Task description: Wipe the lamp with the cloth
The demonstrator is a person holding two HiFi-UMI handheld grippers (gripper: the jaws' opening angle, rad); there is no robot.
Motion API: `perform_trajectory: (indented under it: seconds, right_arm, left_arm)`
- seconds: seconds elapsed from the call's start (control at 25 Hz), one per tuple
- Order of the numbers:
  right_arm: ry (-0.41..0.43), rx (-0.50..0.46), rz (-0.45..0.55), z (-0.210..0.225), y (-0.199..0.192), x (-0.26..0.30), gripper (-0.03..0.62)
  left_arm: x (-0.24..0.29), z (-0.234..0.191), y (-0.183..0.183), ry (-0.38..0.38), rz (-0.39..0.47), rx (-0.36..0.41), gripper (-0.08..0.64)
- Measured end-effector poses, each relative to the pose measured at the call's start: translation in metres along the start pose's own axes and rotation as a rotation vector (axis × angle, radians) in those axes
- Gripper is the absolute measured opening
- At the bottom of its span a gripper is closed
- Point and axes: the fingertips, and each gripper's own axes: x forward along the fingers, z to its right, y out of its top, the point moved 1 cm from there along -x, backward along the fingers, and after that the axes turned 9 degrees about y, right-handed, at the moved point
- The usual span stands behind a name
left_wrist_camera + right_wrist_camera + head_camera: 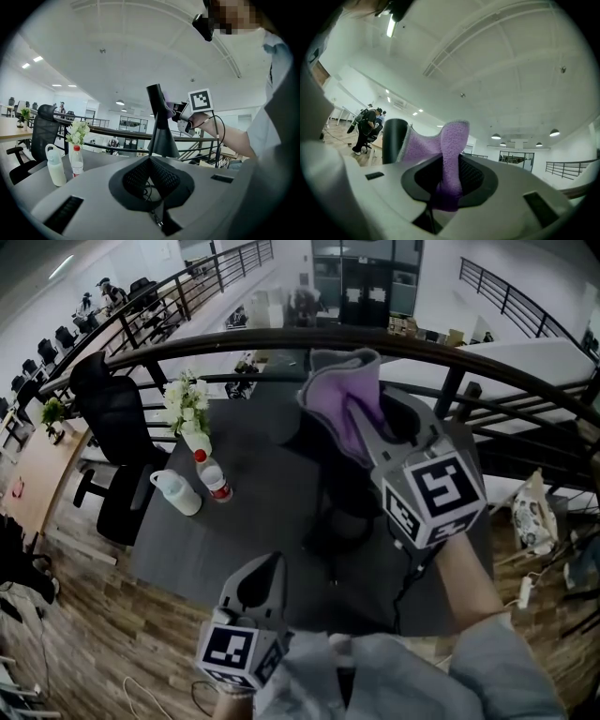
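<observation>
A black lamp [345, 495] stands on the dark grey table [197, 559]; in the head view its top is covered by a purple cloth [345, 395]. My right gripper [364, 423] is shut on that cloth and presses it against the lamp's top. Seen from the right gripper view, the cloth [452, 136] sticks up out of the right gripper [449, 161], draped against the lamp's black top [393, 140]. My left gripper [270, 563] hangs low near the table's front edge, shut and holding nothing. The left gripper view shows the left gripper [150, 158], with the lamp [161, 133] and the cloth [168, 101] beyond it.
A white bottle [178, 491], a red-capped bottle [215, 480] and a vase of white flowers [187, 407] stand at the table's left. A black office chair [112, 418] is beside them. A black railing [450, 348] curves behind. A cable [408, 582] trails off the front right.
</observation>
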Motion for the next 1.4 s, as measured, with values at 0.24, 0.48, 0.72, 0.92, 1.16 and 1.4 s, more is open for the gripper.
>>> perform_trajectory:
  seconds: [0.24,0.48,0.72,0.92,1.16,1.4]
  right_arm:
    - [-0.019,0.023,-0.135,0.021,-0.060,0.001,0.091]
    - [-0.081,0.081,-0.242,0.042,-0.115,-0.017,0.091]
    - [-0.151,0.152,-0.307,0.053,-0.153,-0.041,0.091]
    - [-0.194,0.193,-0.326,0.046,-0.165,-0.072,0.091]
    - [-0.218,0.232,-0.294,0.022,-0.153,-0.098,0.091]
    - [-0.197,0.236,-0.203,-0.015,-0.115,-0.104,0.091]
  left_arm:
    - [0.002,0.002,-0.004,0.010,-0.018,-0.002,0.009]
    - [0.005,0.006,-0.009,0.004,-0.023,-0.009,0.009]
    - [0.009,0.003,-0.012,-0.006,-0.031,-0.008,0.009]
    - [0.009,0.006,-0.013,-0.022,-0.040,-0.004,0.009]
    - [0.008,0.005,-0.012,-0.045,-0.047,0.000,0.009]
    - [0.004,0.002,-0.012,-0.067,-0.044,0.012,0.009]
